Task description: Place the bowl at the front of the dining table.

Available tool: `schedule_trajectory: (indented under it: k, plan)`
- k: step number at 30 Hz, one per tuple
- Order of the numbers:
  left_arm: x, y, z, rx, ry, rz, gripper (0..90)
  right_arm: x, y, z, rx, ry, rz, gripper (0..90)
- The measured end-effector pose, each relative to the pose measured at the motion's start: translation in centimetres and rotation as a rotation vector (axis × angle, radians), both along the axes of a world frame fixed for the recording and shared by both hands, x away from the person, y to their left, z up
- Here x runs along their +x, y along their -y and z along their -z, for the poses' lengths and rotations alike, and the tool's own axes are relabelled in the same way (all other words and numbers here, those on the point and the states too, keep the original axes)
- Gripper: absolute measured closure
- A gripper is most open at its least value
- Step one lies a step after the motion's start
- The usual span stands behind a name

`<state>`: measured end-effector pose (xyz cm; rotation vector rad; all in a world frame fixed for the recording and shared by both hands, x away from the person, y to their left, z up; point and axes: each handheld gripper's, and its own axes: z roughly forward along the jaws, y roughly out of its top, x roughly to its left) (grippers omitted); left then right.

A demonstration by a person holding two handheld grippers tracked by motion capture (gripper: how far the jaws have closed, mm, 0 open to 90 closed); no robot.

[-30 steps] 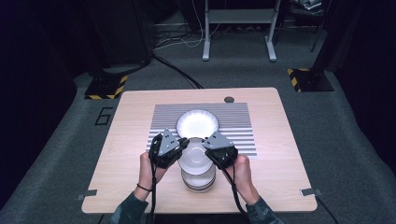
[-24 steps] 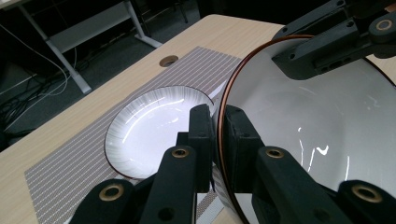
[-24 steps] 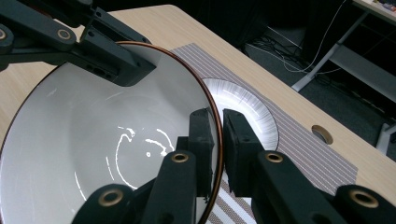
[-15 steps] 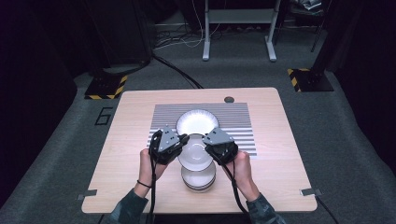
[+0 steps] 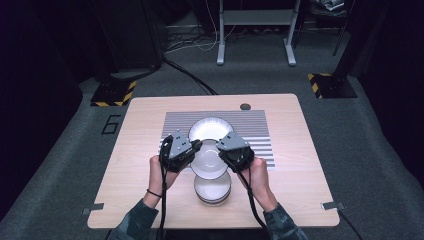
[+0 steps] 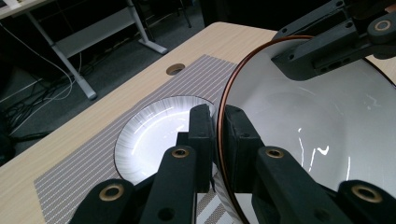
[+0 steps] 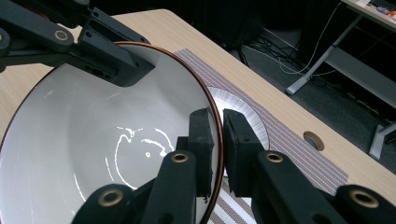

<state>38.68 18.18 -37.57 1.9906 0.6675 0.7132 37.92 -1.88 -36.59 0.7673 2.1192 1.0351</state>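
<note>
A white bowl with a brown rim [image 5: 209,160] hangs above the table between both grippers. My left gripper [image 5: 196,148] is shut on its left rim, and my right gripper [image 5: 221,149] is shut on its right rim. In the left gripper view the rim [image 6: 219,140] is pinched between the black jaws, with the bowl [image 6: 317,135] to the right. In the right gripper view the bowl [image 7: 107,140] fills the left side and its rim is clamped in the jaws. Another white bowl [image 5: 209,129] rests on the striped mat [image 5: 255,131] behind it.
A stack of white bowls [image 5: 212,190] stands near the table's front edge, below the held bowl. The wooden table [image 5: 305,165] has a round cable hole [image 5: 245,106] at the back. Hands and forearms enter from the bottom.
The held bowl and both grippers have moved slightly away from the stack, toward the bowl on the mat.
</note>
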Motion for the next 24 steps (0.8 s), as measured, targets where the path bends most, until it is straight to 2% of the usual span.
schedule_trajectory:
  k: [24]
  plan:
    - [1.8, 0.1, -1.0, 0.013, 0.011, -0.006, 82.5, 1.8, -0.3, -0.9, -0.011, -0.004, 0.019, 82.3]
